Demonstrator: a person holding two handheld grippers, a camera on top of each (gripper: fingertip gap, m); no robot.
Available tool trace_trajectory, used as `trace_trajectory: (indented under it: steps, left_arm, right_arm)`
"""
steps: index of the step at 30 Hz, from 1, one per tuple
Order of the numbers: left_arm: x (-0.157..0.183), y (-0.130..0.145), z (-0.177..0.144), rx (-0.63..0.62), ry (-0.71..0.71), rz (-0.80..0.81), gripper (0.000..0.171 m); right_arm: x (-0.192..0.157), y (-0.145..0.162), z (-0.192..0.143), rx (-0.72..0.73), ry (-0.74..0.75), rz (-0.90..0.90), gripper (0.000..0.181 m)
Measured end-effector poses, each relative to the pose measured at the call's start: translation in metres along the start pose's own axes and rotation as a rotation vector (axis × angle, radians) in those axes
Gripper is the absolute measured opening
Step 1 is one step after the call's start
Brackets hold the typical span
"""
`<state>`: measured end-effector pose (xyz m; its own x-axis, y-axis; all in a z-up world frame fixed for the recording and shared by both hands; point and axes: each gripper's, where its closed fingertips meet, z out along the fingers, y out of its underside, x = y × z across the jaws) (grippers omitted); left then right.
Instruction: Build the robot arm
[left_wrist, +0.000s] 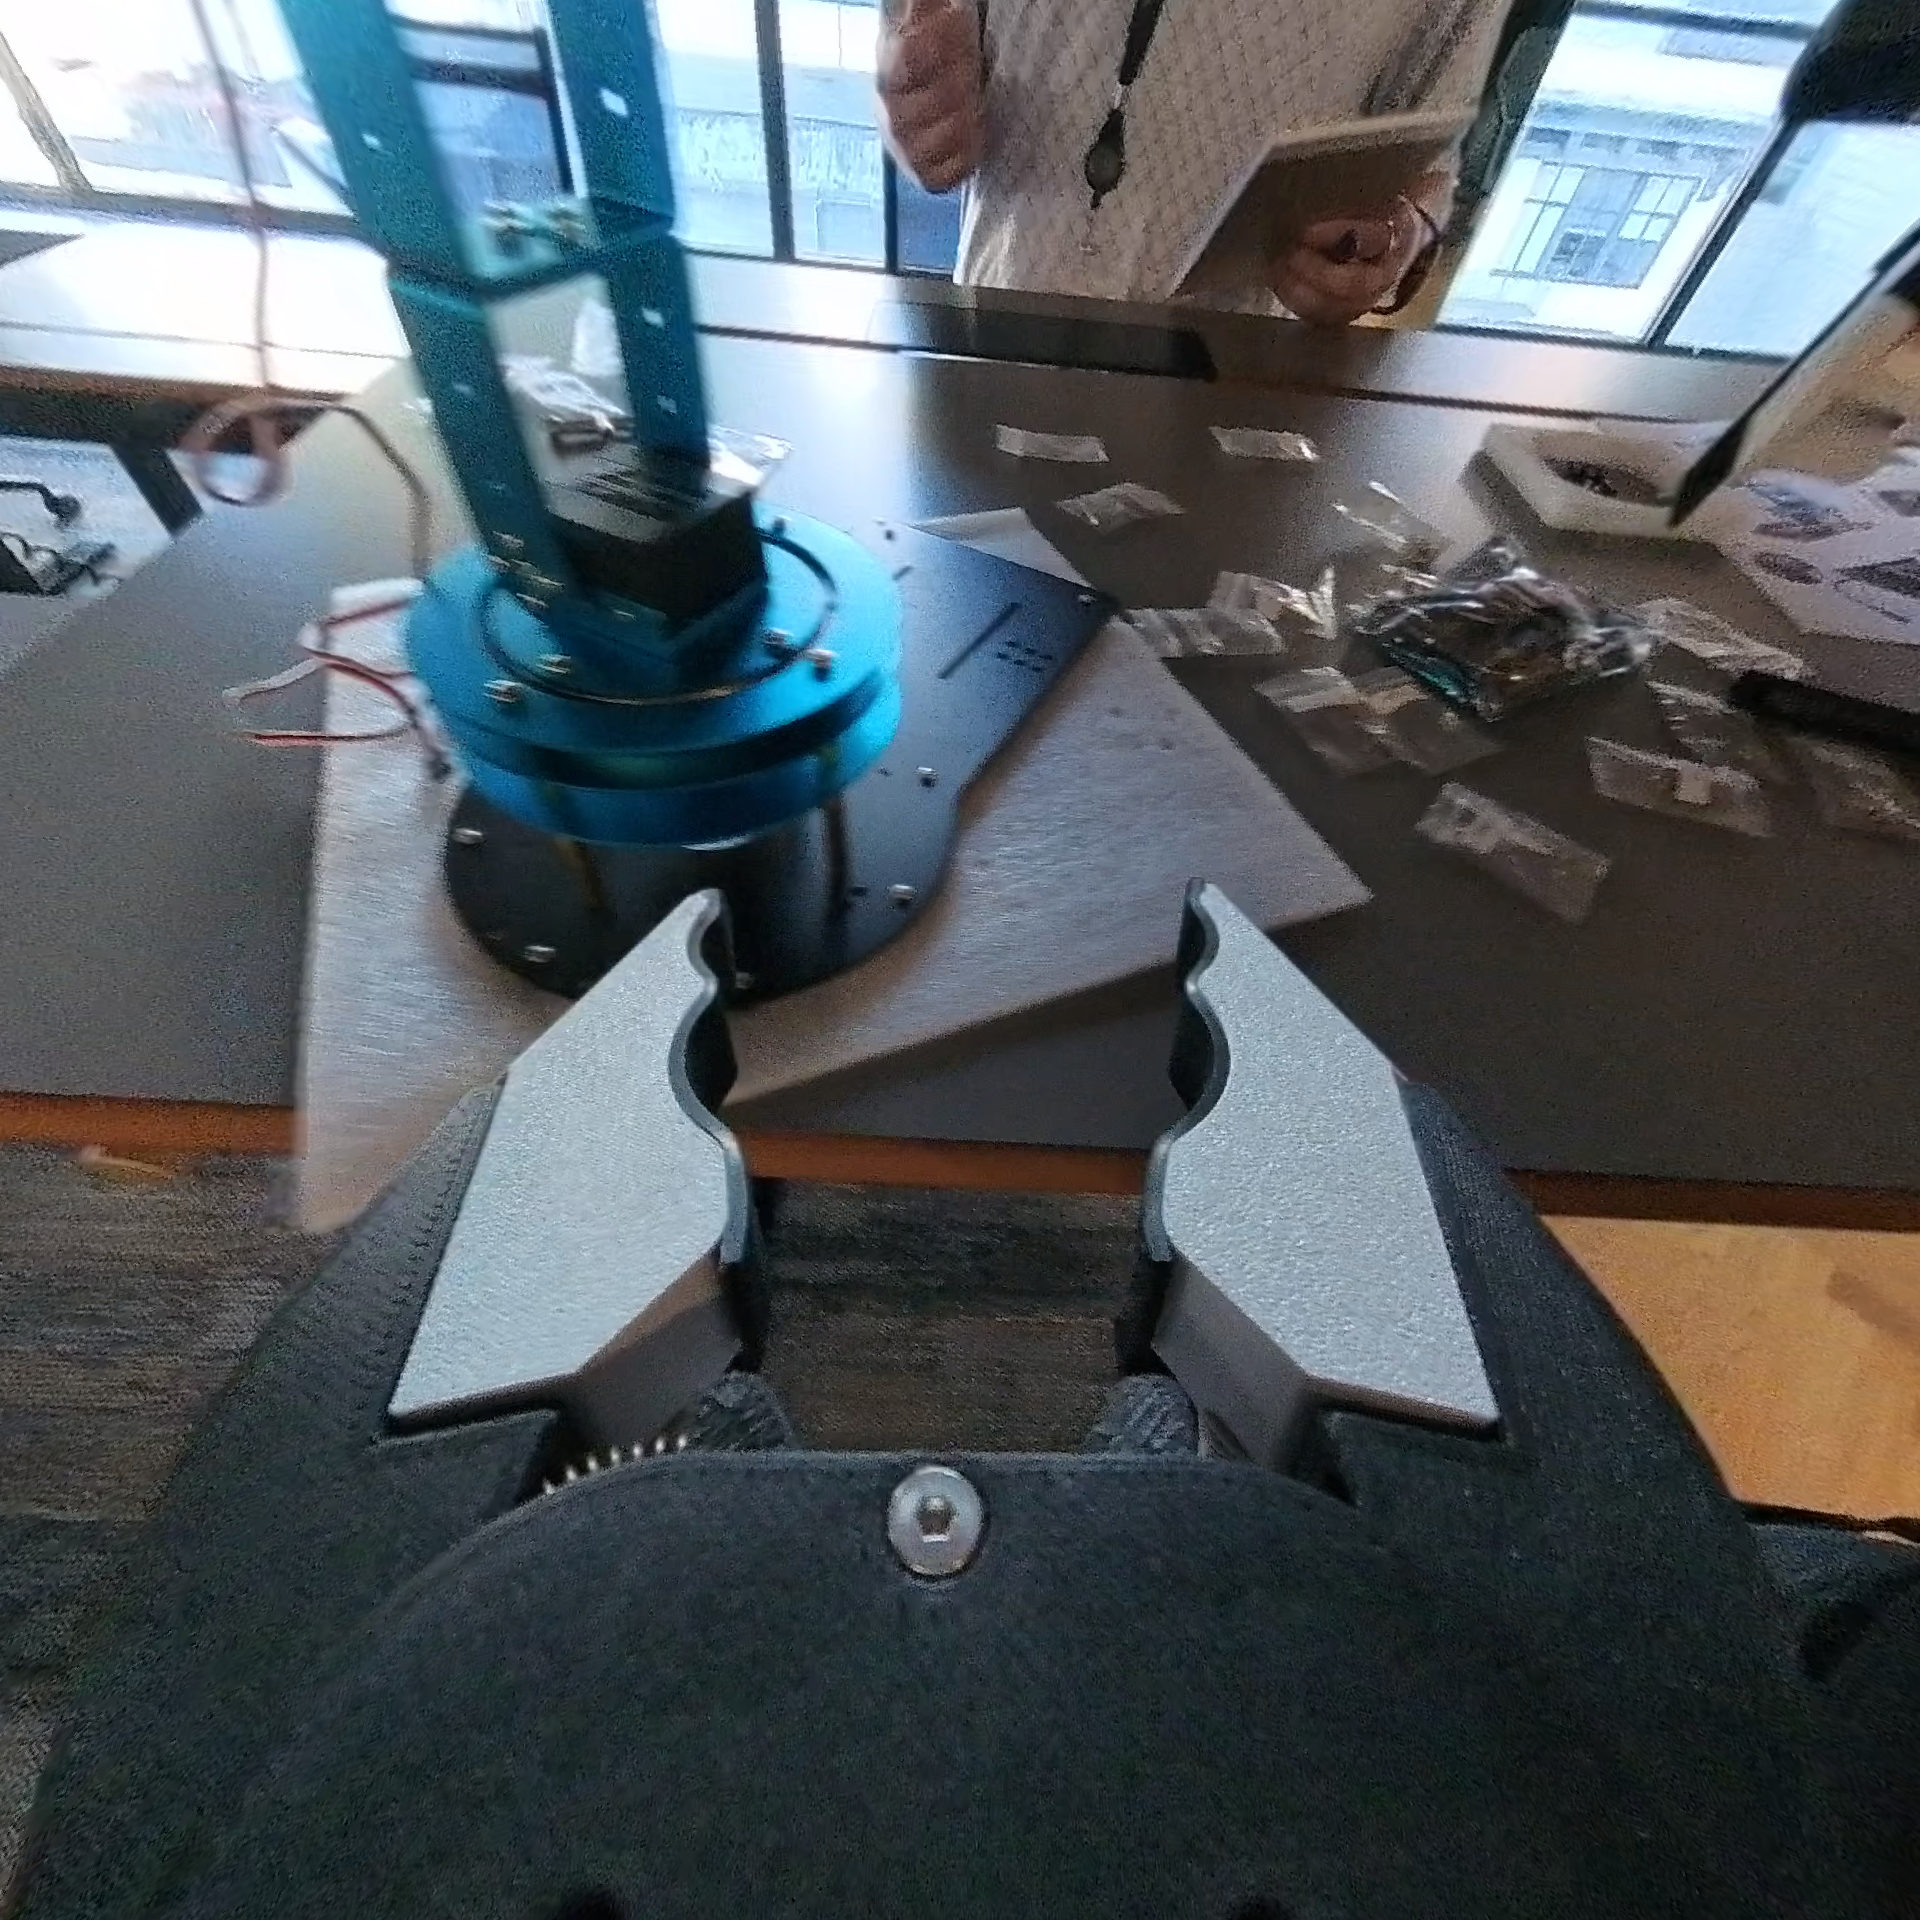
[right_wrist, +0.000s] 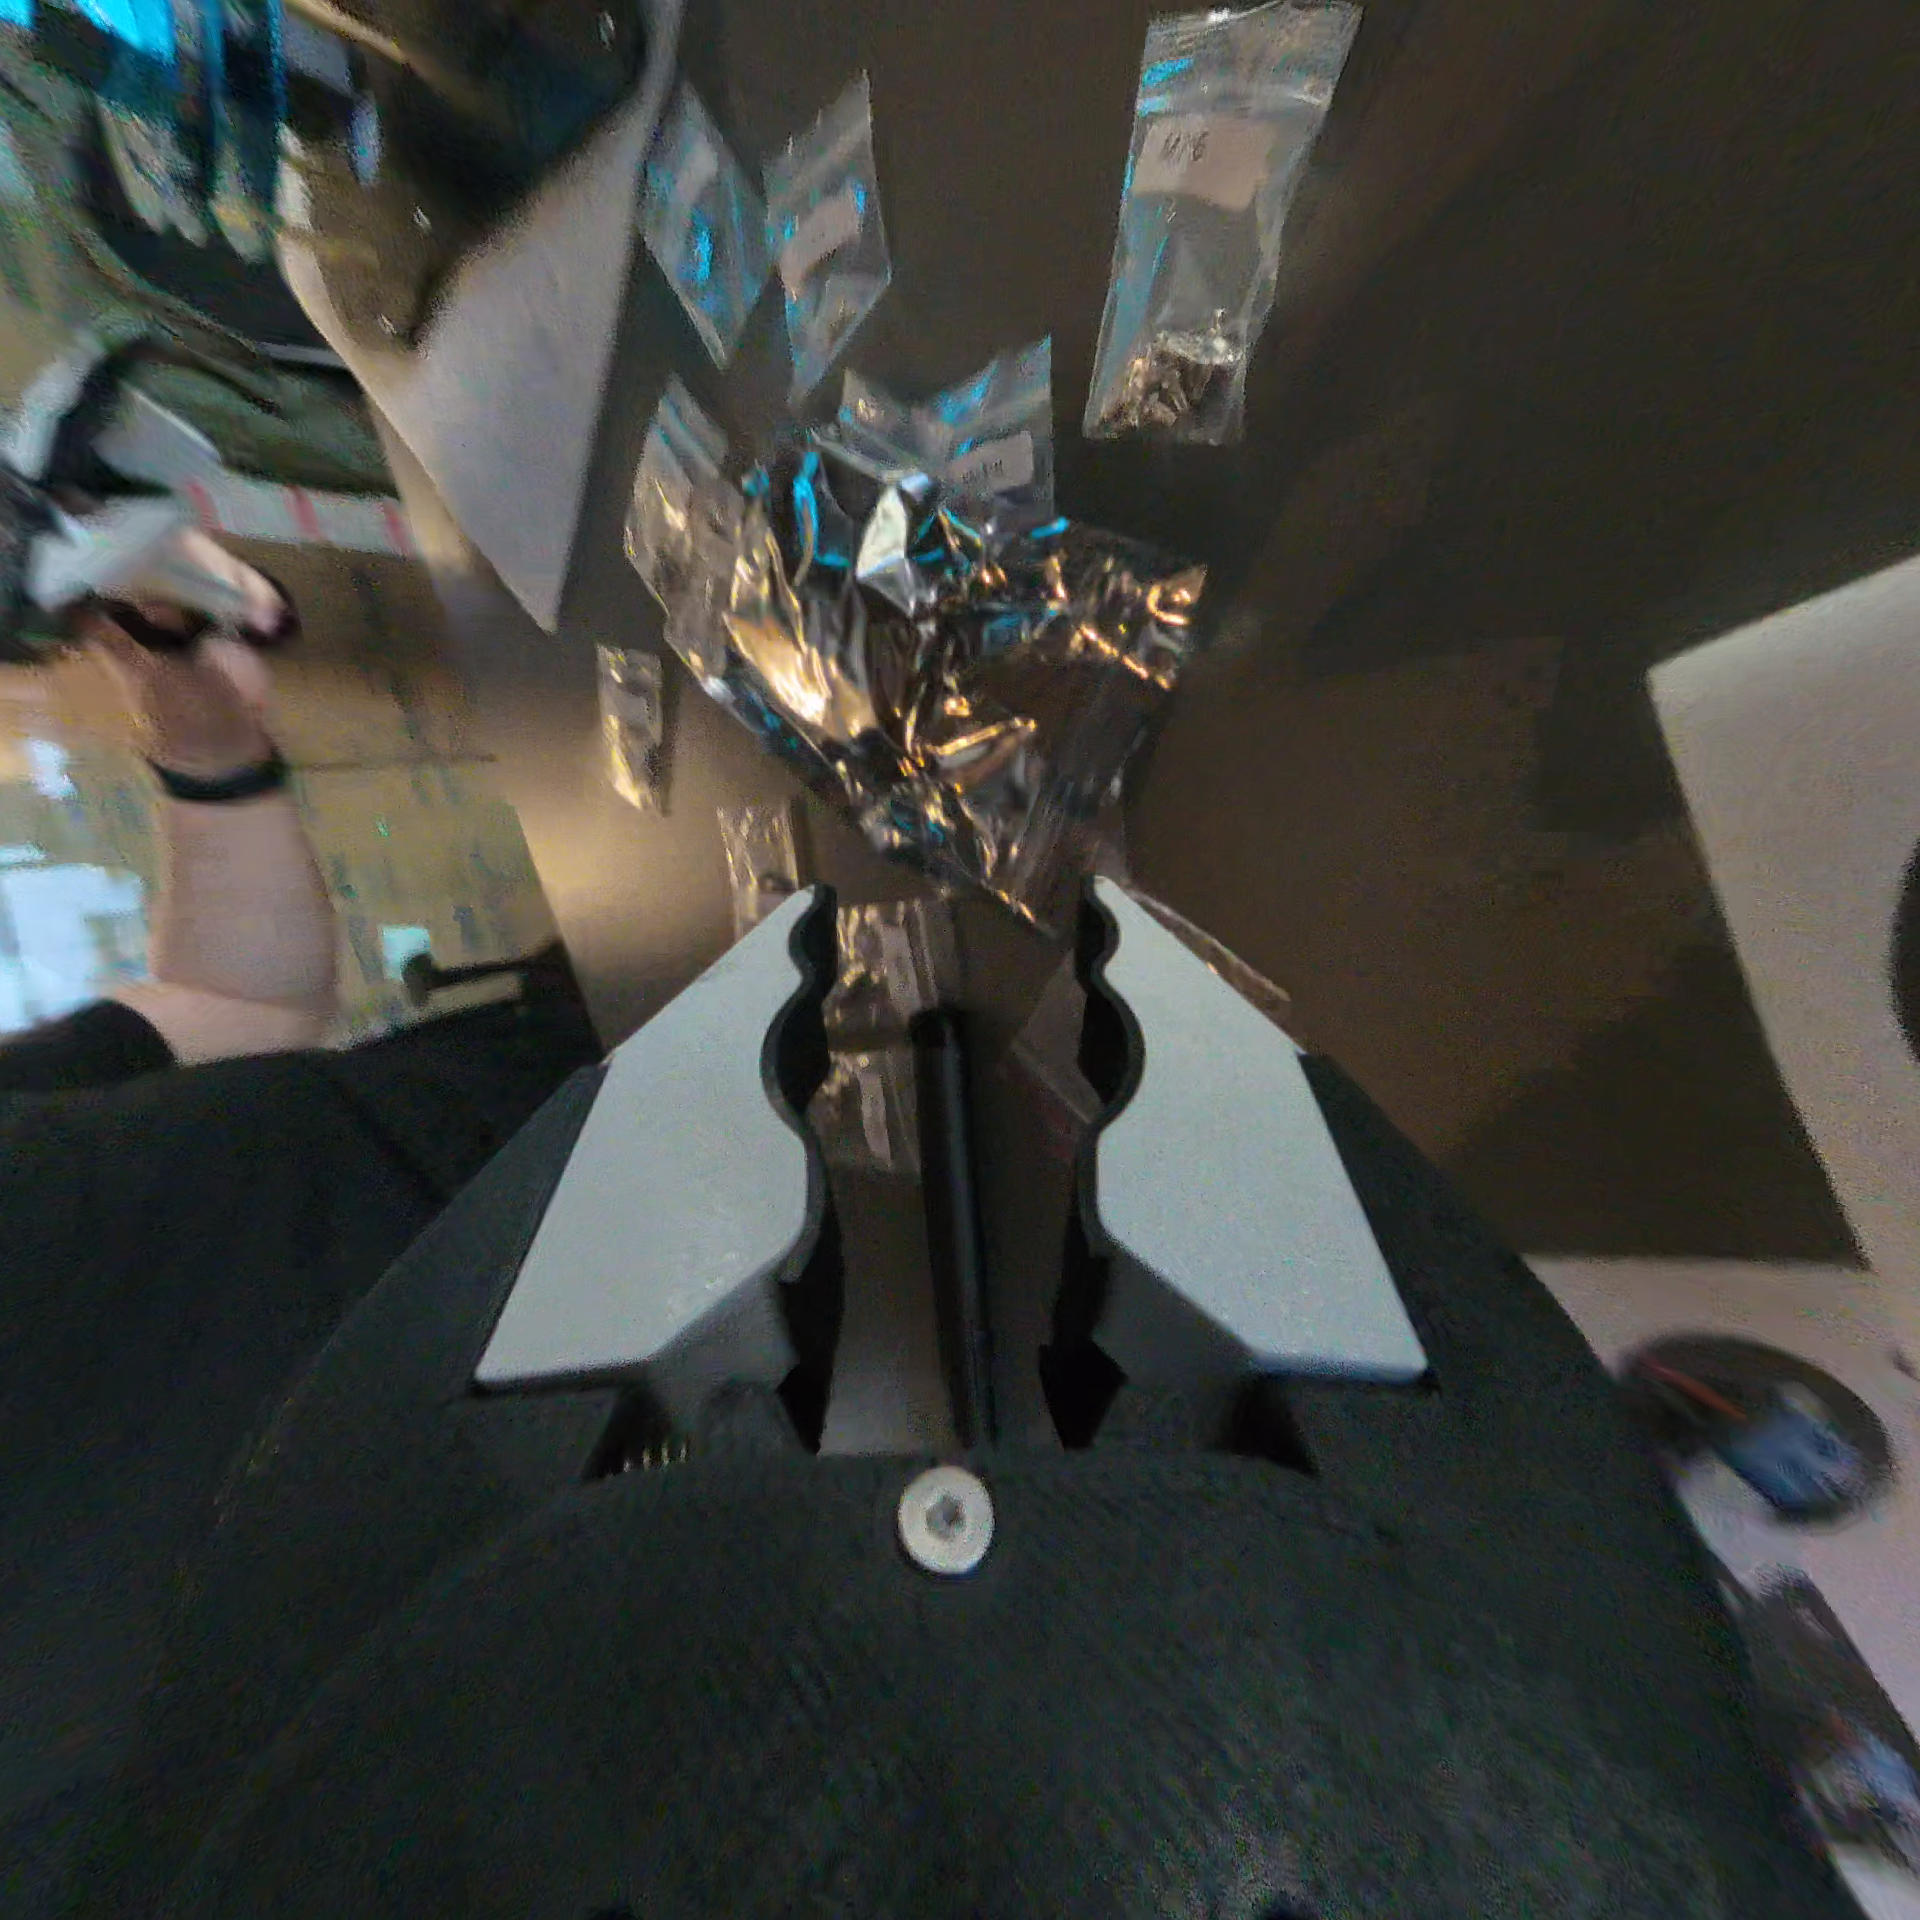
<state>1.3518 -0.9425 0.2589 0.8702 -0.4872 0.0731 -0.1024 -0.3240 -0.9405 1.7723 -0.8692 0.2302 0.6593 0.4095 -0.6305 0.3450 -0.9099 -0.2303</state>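
Left gripper: I am hovering, fingers spread and empty, near the blue arm base on the worktop.
Right gripper: fingers parted around a thin black rod, not pinching; crumpled foil bag just ahead, probably light and slippery.

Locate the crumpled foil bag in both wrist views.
Left wrist view: foil bag at right of middle, on the dark table among small clear bags, well beyond the open left tongs.
Right wrist view: foil bag at centre, just past the tips of the open right tongs.
Shared landmark: the pale mat under the blue arm, upper left in the right view.
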Motion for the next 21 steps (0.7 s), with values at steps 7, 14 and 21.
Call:
trace_trajectory:
  steps: [7, 14, 21]
  left_arm:
    - [-0.110, 0.016, 0.005, -0.079, 0.107, 0.184, 0.085]
    - [-0.197, -0.025, 0.042, -0.086, 0.451, 0.137, 0.052]
    - [-0.195, -0.061, 0.079, -0.137, 1.001, 0.088, 0.064]
  right_arm:
    - [-0.116, -0.050, 0.022, 0.403, 0.349, -0.759, 0.069]
    - [-0.246, -0.101, 0.186, 0.663, 0.492, -1.213, 0.069]
    - [-0.280, -0.130, 0.253, 0.780, 0.318, -0.643, 0.093]
